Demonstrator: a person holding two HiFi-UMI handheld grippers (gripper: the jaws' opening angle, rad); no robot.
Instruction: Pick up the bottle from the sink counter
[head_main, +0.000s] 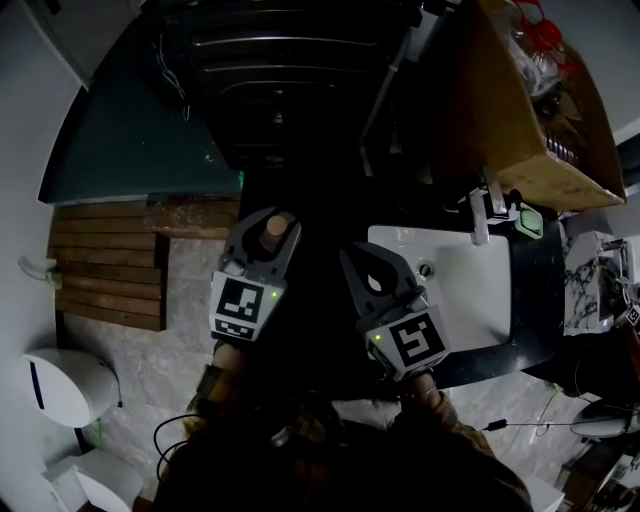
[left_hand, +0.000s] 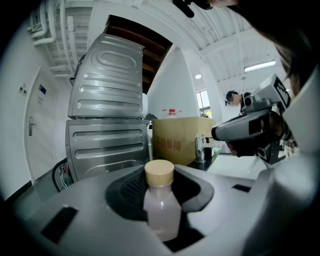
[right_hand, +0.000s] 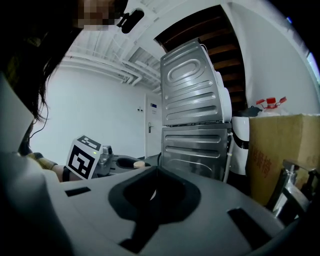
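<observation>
A small bottle (left_hand: 162, 205) of pale cloudy liquid with a tan cap stands upright between the jaws of my left gripper (head_main: 270, 224), which is shut on it. In the head view only the bottle's cap (head_main: 273, 229) shows between the grey jaws, held in the air left of the white sink (head_main: 480, 300). To its right, over the sink's near left corner, my right gripper (head_main: 360, 265) has its jaws together with nothing in them. In the right gripper view the right gripper's (right_hand: 152, 192) dark pads meet.
A faucet (head_main: 480, 212) stands at the sink's far edge on the dark counter. A large cardboard box (head_main: 520, 110) sits behind it. A grey washing machine (head_main: 290, 80) with its lid raised stands ahead. Wooden slats (head_main: 105, 265) and a white bin (head_main: 65, 385) are on the floor at left.
</observation>
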